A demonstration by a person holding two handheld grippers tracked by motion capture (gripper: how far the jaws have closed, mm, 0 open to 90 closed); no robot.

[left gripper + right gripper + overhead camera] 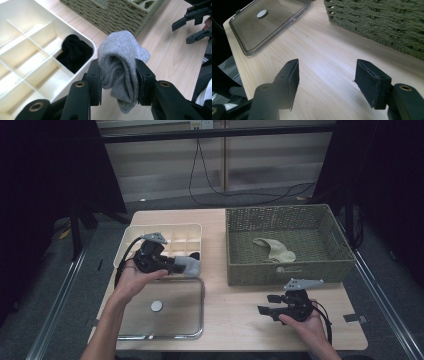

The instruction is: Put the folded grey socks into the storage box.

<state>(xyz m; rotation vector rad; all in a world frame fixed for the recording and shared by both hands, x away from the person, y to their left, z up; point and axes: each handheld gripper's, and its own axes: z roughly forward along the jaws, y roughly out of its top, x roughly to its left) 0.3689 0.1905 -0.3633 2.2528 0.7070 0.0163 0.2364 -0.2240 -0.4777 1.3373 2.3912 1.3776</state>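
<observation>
two grippers: a person at a wooden table (pixel 235 315) holds one in each hand, forearms coming in from the near edge.
left gripper (pixel 118 75): its jaws pinch a folded grey sock (pixel 122 70) between the pads; in the high view the gripper (pixel 181 266) hangs over the near right corner of the divider tray.
grey sock: bunched and doubled over, the fold bulging above the jaws and a loose end hanging below them, clear of the tabletop and just beside the tray's rim.
divider tray (pixel 131 237): cream plastic, split into small compartments, at the left half of the table; a rolled black sock (pixel 75 52) lies in the corner compartment nearest the basket.
clear lid (pixel 165 312): flat on the table in front of the tray, a round white knob (pixel 156 306) at its middle.
right gripper (pixel 327 83): jaws spread wide with bare wood between the pads, nothing held; in the high view it (pixel 271 305) sits low near the front right of the table, in front of the basket.
wicker basket (pixel 240 225): green, at the right half of the table; a beige sock (pixel 274 250) lies on its floor.
background: dark floor, a black cable (pixel 210 185) hanging along the far wall.
</observation>
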